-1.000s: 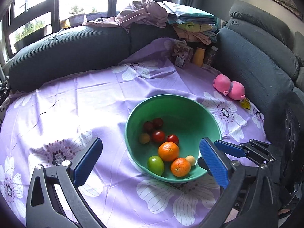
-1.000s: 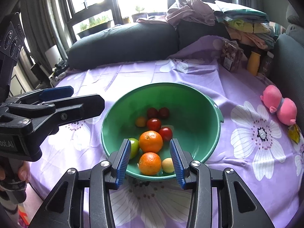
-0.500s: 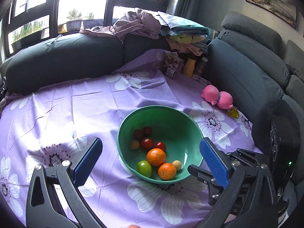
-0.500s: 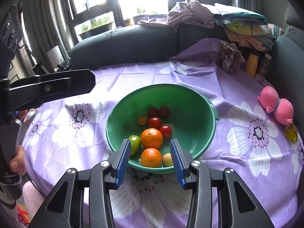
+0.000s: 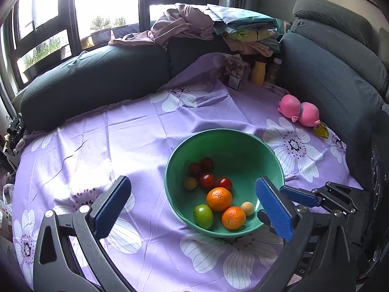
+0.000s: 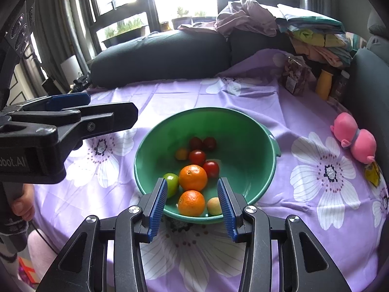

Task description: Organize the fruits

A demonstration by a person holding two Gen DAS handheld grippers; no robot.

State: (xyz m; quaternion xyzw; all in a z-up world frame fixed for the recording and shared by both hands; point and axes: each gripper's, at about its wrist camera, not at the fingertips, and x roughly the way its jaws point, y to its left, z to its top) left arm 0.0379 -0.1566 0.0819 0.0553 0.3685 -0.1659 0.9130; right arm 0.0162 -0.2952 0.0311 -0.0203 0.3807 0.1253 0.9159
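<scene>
A green bowl (image 5: 245, 146) (image 6: 243, 131) sits on the purple flowered cloth. It holds two oranges (image 5: 218, 199) (image 6: 192, 177), a green fruit (image 5: 203, 216) (image 6: 172, 182), several small red tomatoes (image 5: 206, 180) (image 6: 197, 157) and a pale small fruit (image 5: 247, 208) (image 6: 214, 206). My left gripper (image 5: 192, 209) is open wide and empty, above the bowl's near left side. My right gripper (image 6: 192, 203) is open and empty, its pads either side of the near orange (image 6: 191, 203) at the bowl's front rim.
A pink plush toy (image 5: 299, 112) (image 6: 355, 141) lies at the right by the dark sofa. A snack bag (image 5: 234, 73) and a yellow bottle (image 5: 258, 73) stand at the back. Folded clothes (image 5: 243, 29) pile on the sofa back. The left gripper shows in the right wrist view (image 6: 73, 119).
The left gripper has drawn back and then come closer to the bowl again. The right gripper has stayed open over the bowl's front rim with little movement.
</scene>
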